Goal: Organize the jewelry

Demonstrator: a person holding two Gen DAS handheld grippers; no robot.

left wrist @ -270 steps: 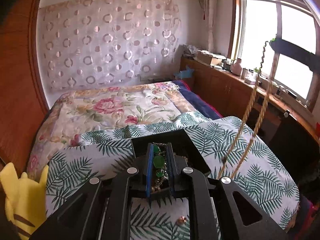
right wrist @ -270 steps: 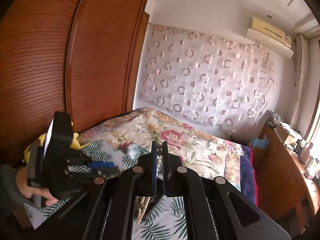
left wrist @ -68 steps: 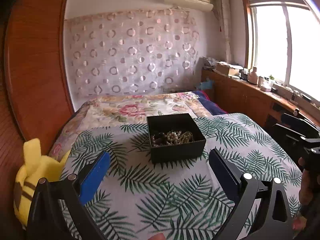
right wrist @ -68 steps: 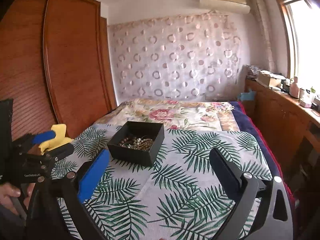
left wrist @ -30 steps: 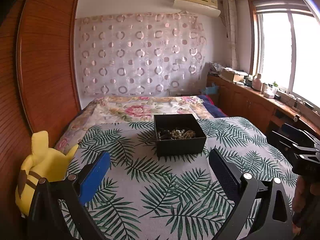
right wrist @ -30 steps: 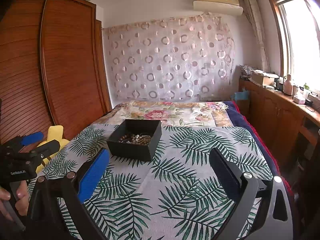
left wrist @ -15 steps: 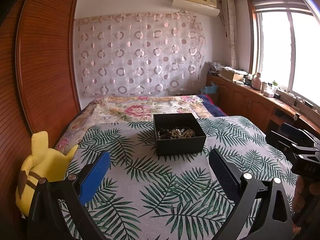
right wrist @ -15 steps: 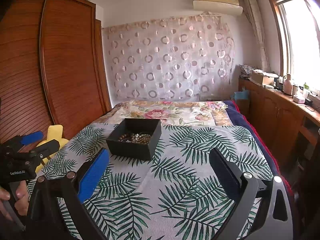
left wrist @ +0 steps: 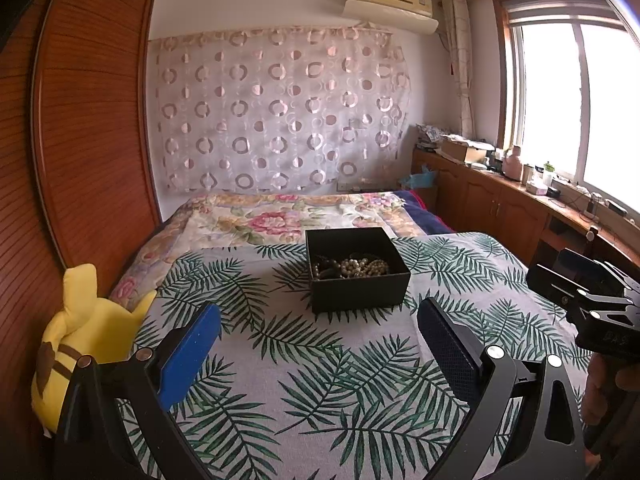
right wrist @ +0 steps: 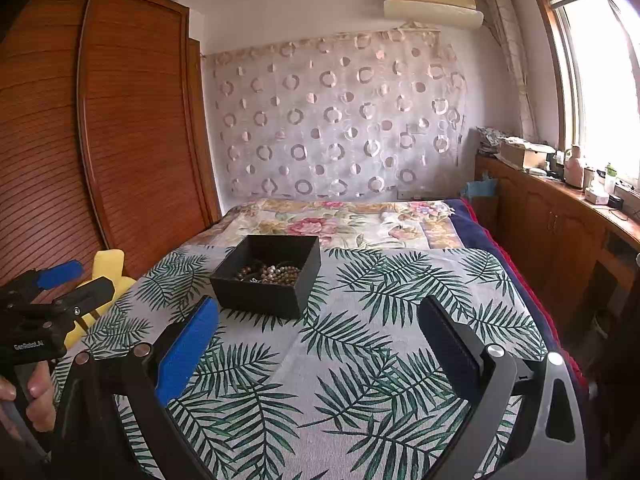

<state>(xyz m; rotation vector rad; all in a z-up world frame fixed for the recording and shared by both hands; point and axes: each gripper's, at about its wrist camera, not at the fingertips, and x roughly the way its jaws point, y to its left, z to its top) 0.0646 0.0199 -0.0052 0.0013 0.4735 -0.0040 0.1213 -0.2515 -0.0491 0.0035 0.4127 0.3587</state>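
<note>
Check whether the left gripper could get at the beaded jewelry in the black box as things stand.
Probably yes. The left gripper is open and pulled back, facing the open-topped black square box; only bare palm-leaf-print cloth lies between, and the beaded jewelry sits uncovered.

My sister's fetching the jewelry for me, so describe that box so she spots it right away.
Find the palm-leaf print cloth covering the near end of the bed. On it sits an open, lidless black square box with pearl bead strands heaped inside; the only other thing nearby is a yellow plush toy.

We are showing black left gripper (left wrist: 318,344) and right gripper (right wrist: 318,342) frames, blue finger pads (left wrist: 188,356), silver screws, bare skin.
</note>
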